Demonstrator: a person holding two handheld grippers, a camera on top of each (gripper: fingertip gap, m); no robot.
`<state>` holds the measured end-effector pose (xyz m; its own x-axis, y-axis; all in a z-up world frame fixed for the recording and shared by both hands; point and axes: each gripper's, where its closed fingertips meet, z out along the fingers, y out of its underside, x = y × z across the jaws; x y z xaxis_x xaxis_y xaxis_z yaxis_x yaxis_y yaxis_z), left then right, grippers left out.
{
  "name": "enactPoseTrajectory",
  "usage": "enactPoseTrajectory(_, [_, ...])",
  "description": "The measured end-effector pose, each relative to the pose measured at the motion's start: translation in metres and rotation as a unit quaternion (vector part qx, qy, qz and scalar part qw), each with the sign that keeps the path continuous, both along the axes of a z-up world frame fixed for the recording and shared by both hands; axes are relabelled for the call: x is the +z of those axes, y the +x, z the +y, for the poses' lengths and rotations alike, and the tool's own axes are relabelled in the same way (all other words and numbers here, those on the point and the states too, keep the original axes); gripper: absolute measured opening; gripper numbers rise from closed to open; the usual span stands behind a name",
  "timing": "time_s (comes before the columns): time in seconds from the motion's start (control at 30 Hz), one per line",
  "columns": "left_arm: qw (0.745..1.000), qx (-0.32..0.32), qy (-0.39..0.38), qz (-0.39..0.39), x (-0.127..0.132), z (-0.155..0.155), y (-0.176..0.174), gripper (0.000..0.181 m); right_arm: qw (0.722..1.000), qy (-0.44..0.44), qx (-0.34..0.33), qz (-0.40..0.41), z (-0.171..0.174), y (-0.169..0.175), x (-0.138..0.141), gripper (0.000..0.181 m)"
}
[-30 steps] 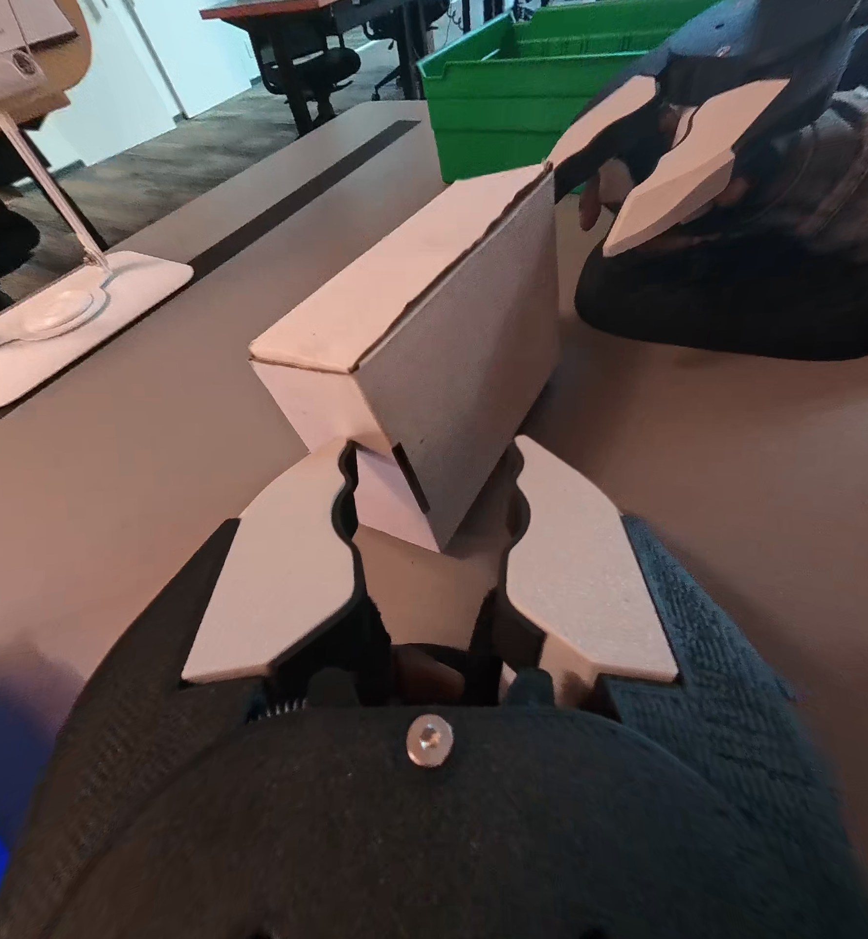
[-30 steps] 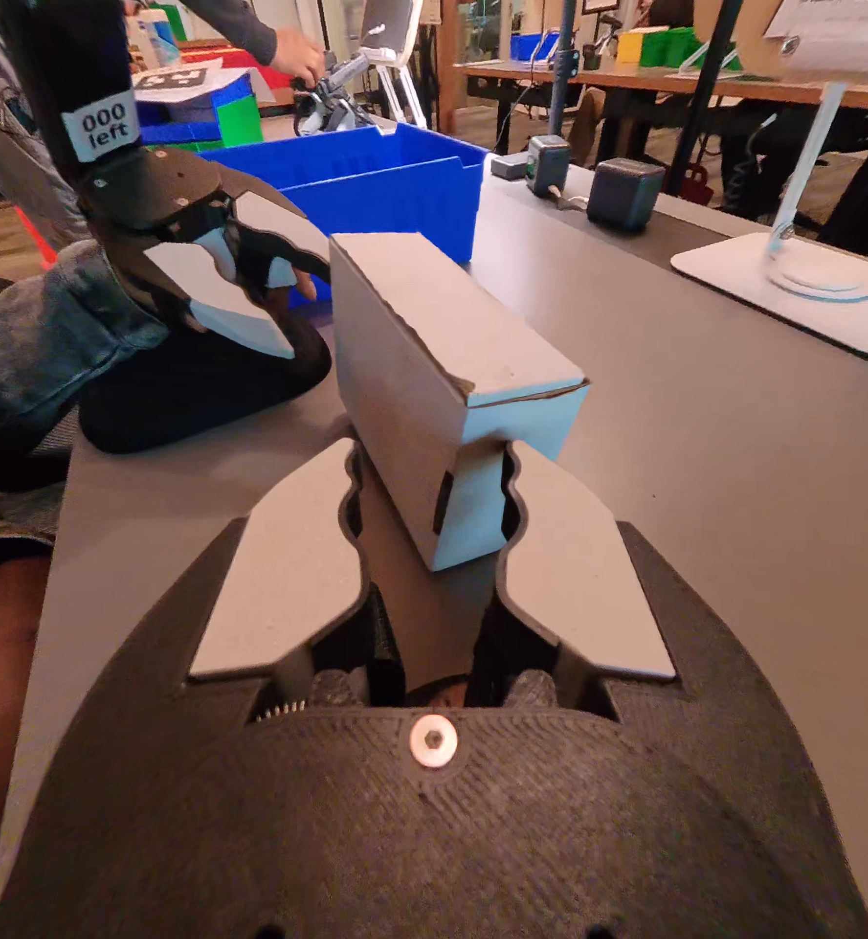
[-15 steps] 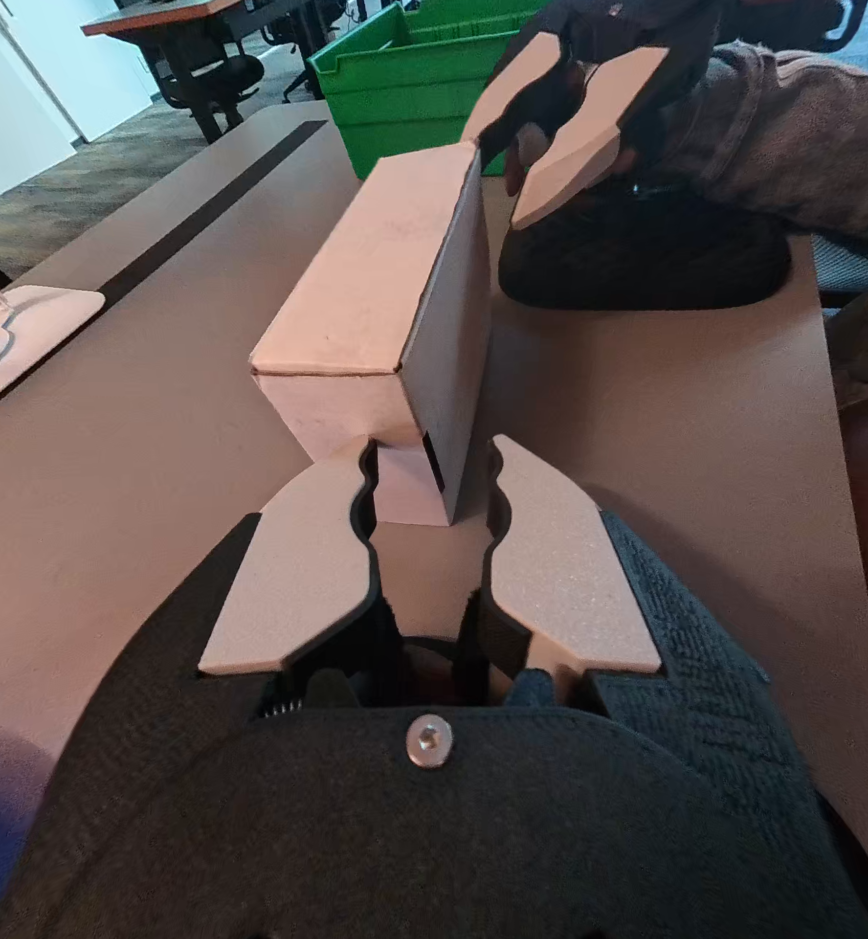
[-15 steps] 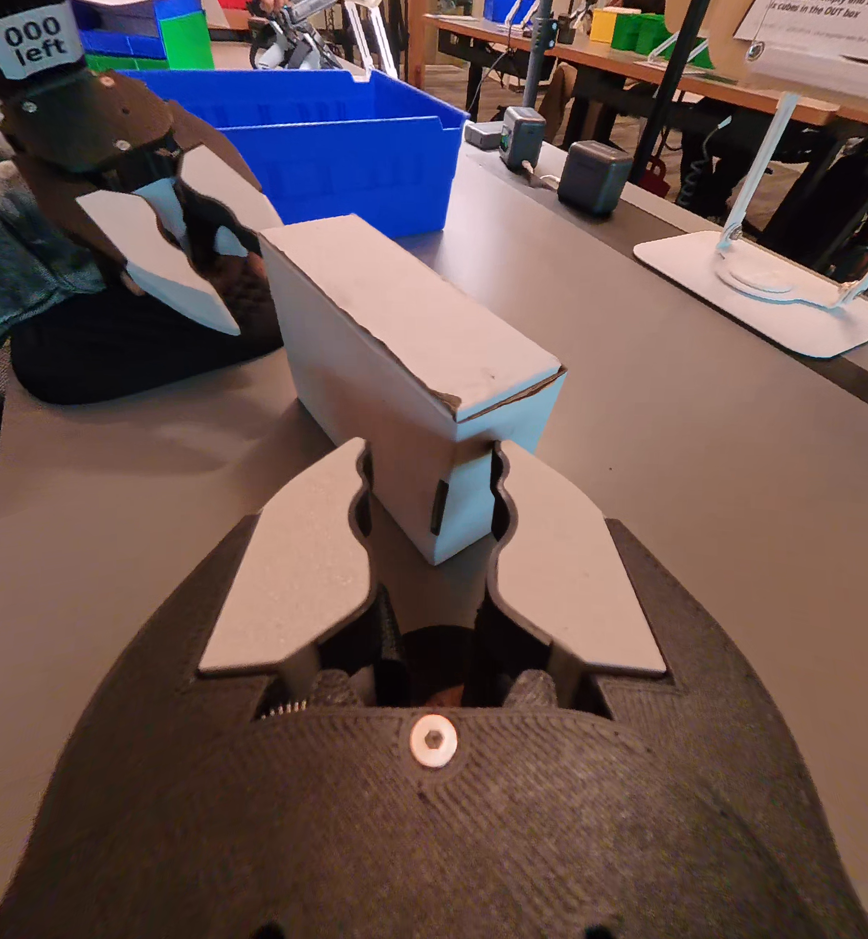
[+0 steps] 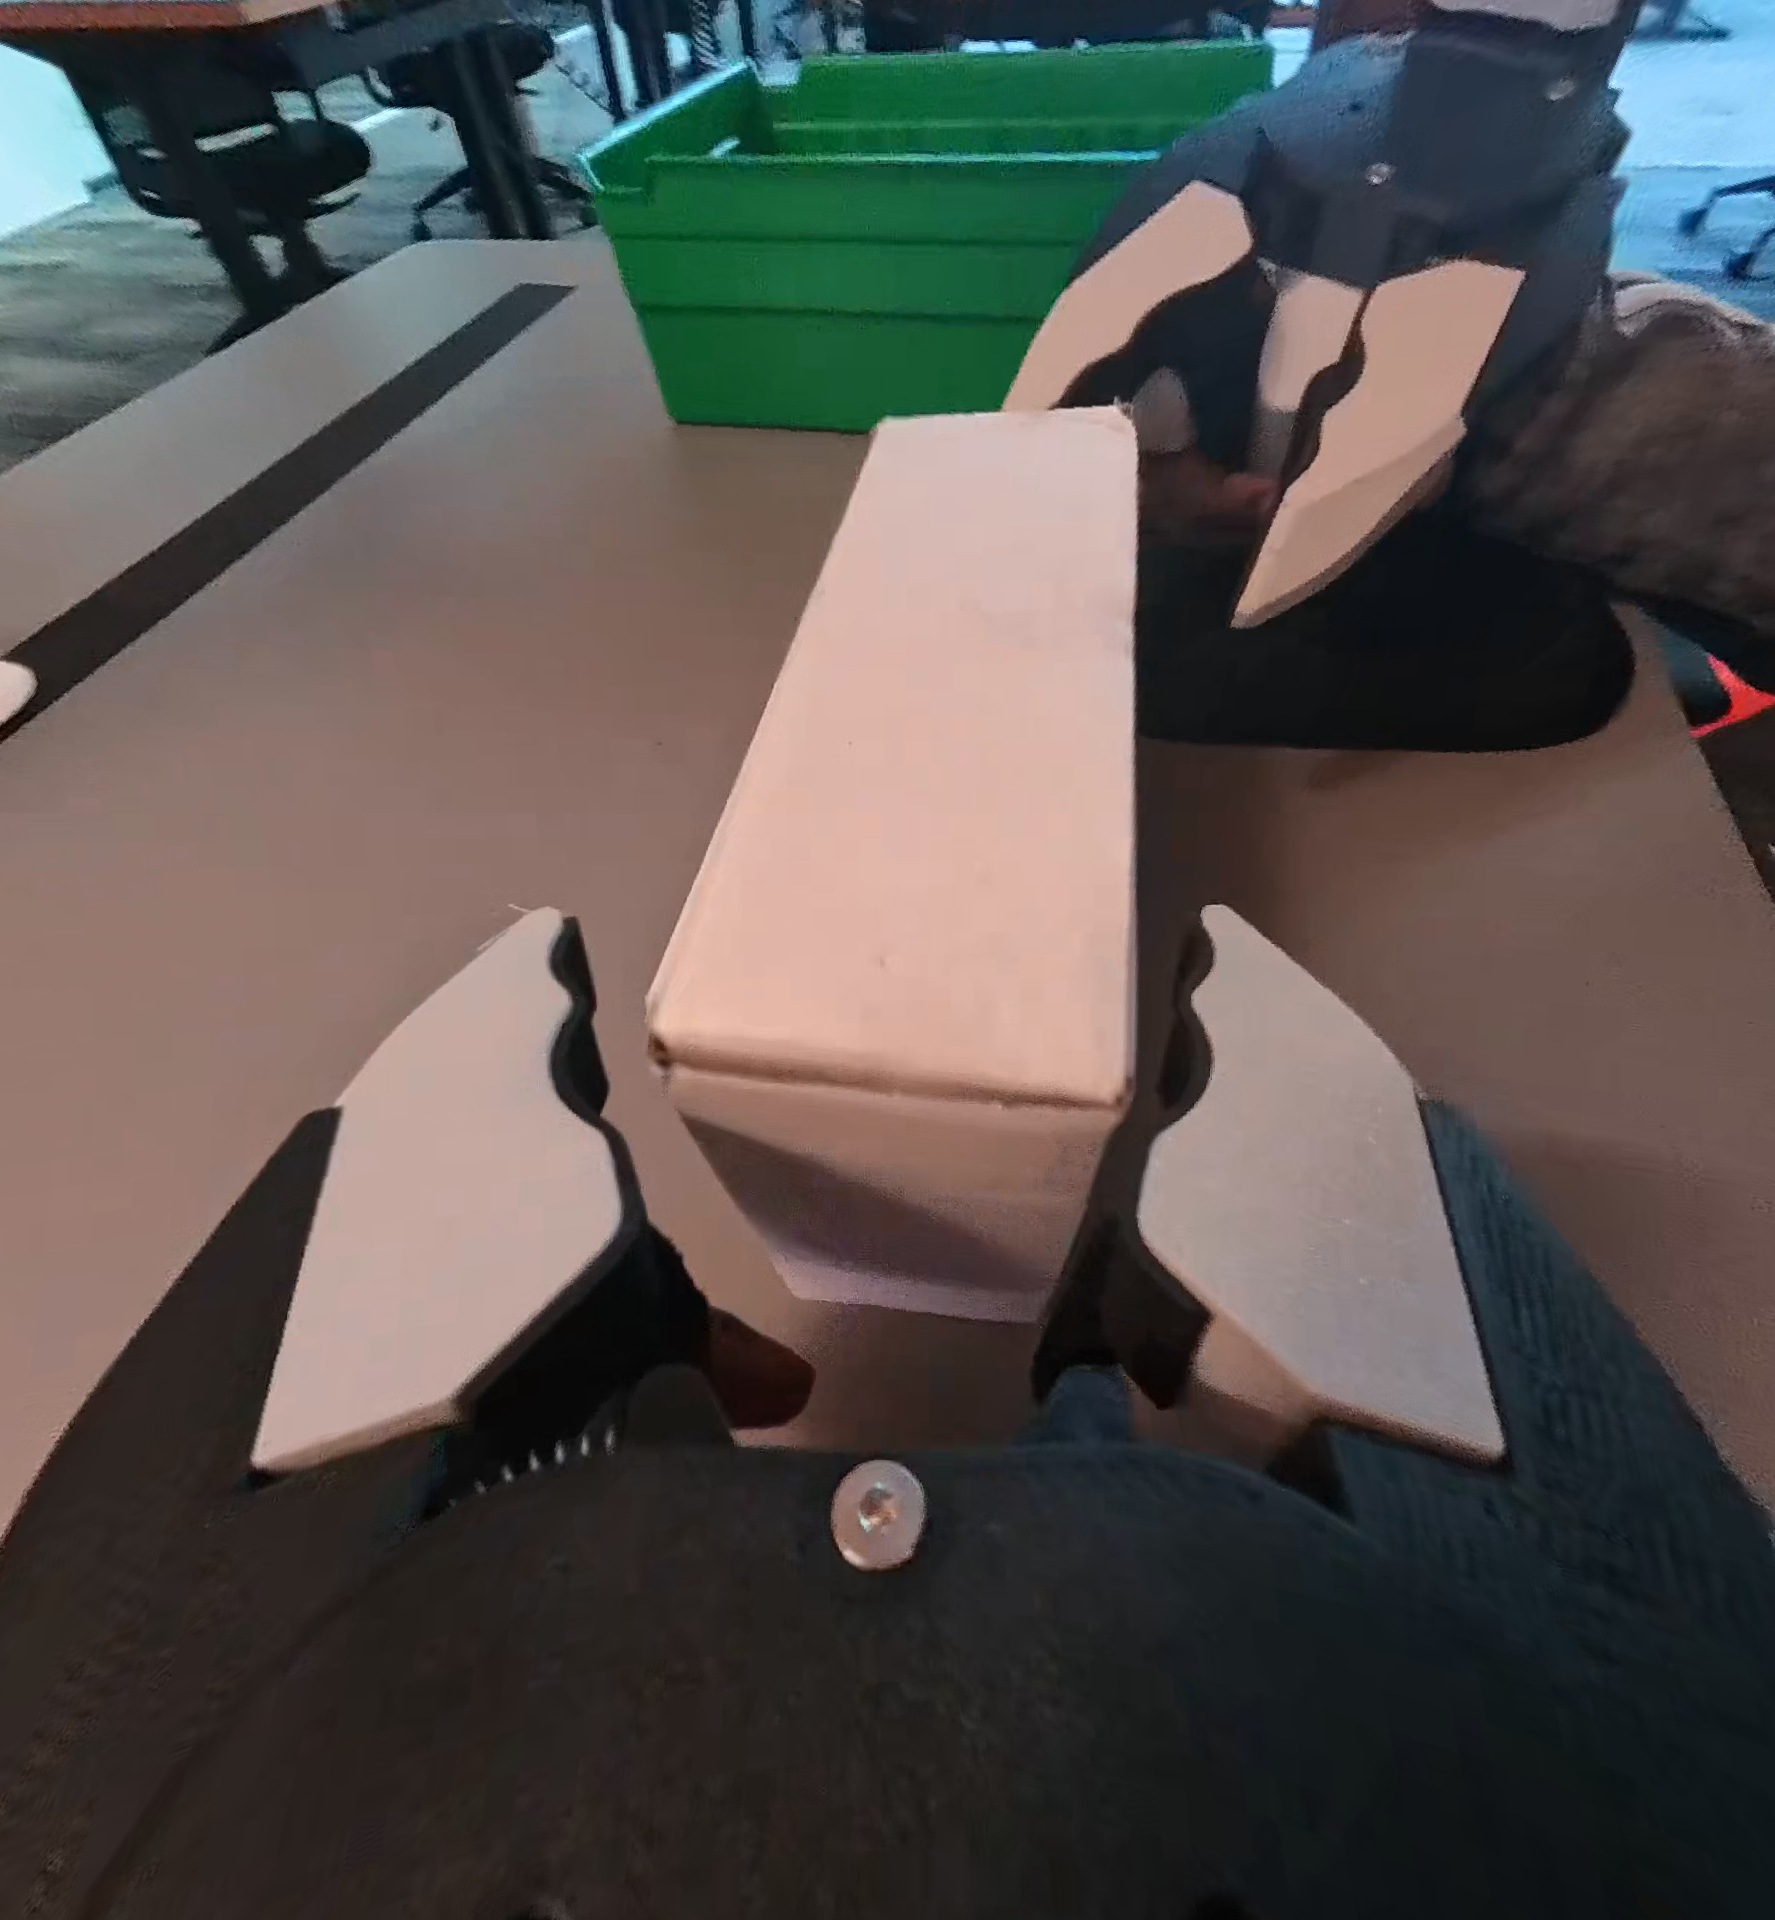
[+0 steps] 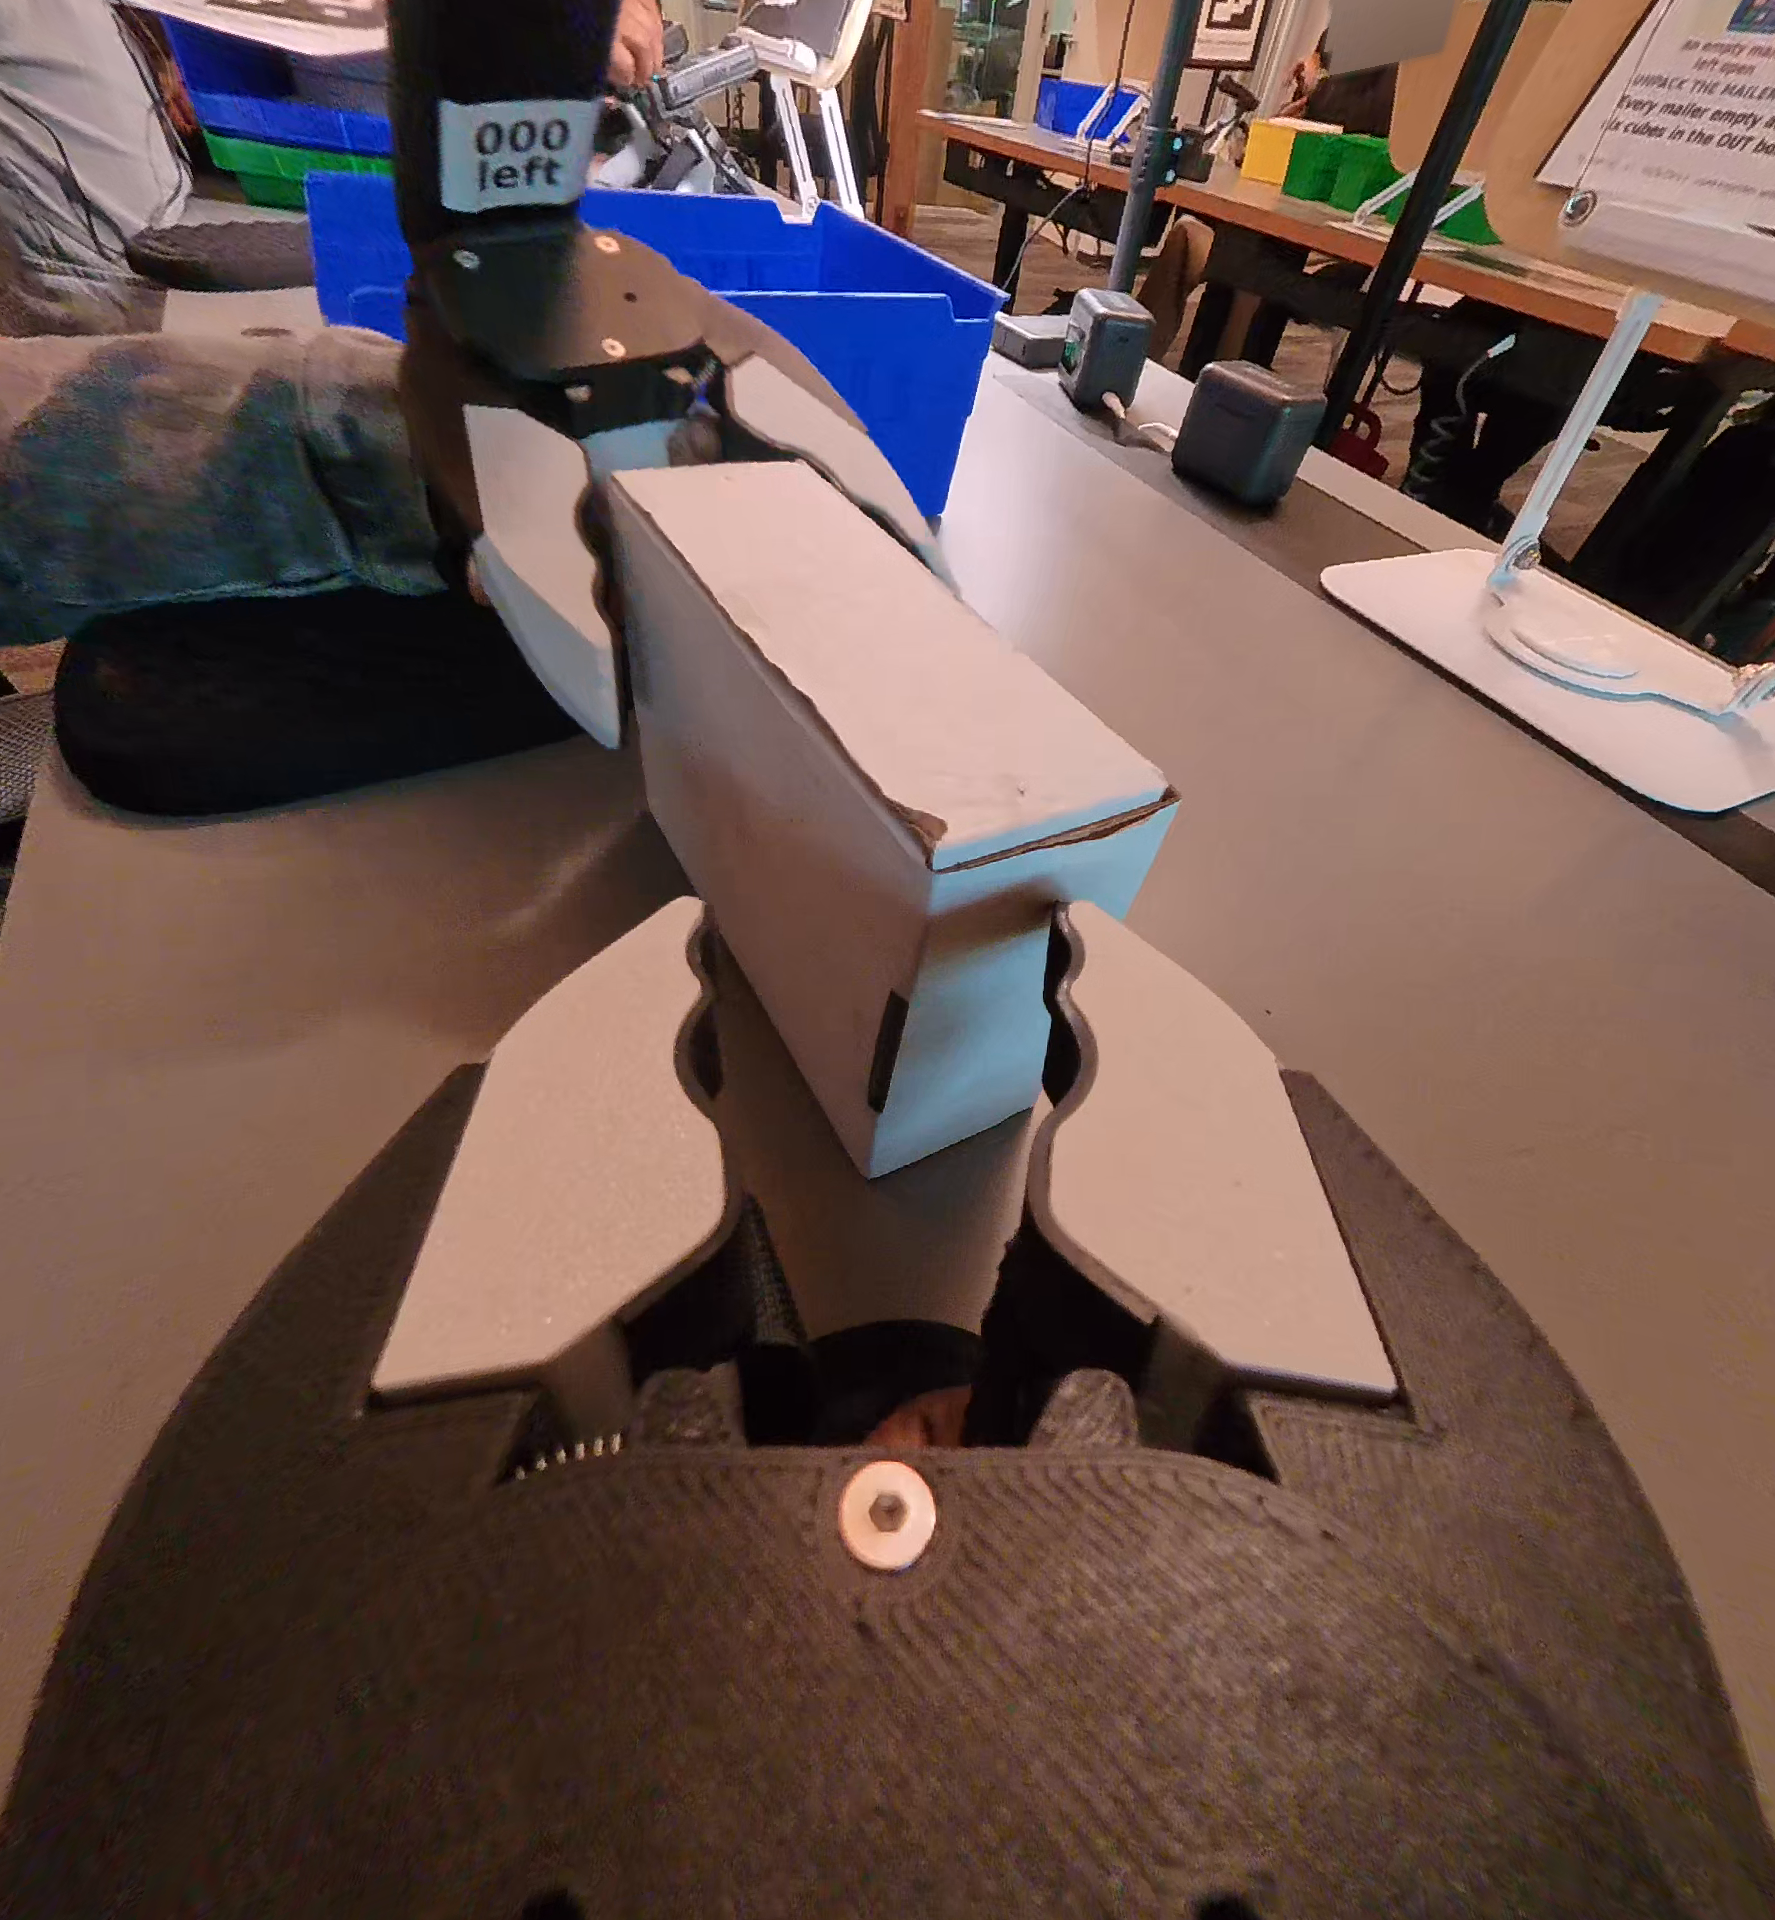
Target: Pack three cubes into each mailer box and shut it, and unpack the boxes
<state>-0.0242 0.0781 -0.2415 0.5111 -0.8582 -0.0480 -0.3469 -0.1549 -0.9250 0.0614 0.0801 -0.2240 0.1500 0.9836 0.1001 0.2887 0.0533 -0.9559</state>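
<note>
A shut white mailer box lies lengthwise between my two grippers on the brown table. My left gripper is wide open and straddles its near end. The right finger touches the box; the left finger stands apart from it. In the right wrist view my right gripper is closed on the lower corner of the box at its other end, both fingers against it. The left gripper shows at the far end. The right gripper also shows in the left wrist view. No cubes are in view.
A green bin stands beyond the box in the left wrist view, a blue bin in the right wrist view. A white stand base and dark grey blocks sit along the table's far side. A person's sleeve rests on a black pad.
My left gripper has let go of the box end and opened wide, now straddling the whole end. The box has swung to lie straight between the grippers. The right gripper keeps its hold.
</note>
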Motion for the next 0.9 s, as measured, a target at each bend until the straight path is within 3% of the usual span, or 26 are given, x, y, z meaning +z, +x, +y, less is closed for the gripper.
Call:
enactPoseTrajectory(0.3, [1.0,-0.012,0.025,-0.001,-0.001,0.002,0.006,0.089,1.0,0.007,-0.008,-0.007,0.004,0.003,0.002,0.049])
enactPoseTrajectory(0.47, [1.0,-0.01,0.019,0.003,-0.002,0.003,0.006,0.088,0.986,0.161,-0.028,0.013,0.003,0.002,0.038,0.042])
enactPoseTrajectory(0.57, [1.0,-0.009,0.018,0.006,-0.003,0.003,0.006,0.088,0.963,0.263,-0.024,-0.059,-0.004,-0.008,0.04,0.042])
enactPoseTrajectory(0.7, [1.0,-0.007,0.017,0.009,-0.003,0.003,0.006,0.087,0.903,0.405,-0.035,-0.138,-0.002,-0.02,0.041,0.036])
enactPoseTrajectory(0.9, [1.0,-0.011,0.016,0.008,-0.003,0.002,0.006,0.087,0.862,0.465,-0.025,-0.198,-0.006,-0.029,0.041,0.032])
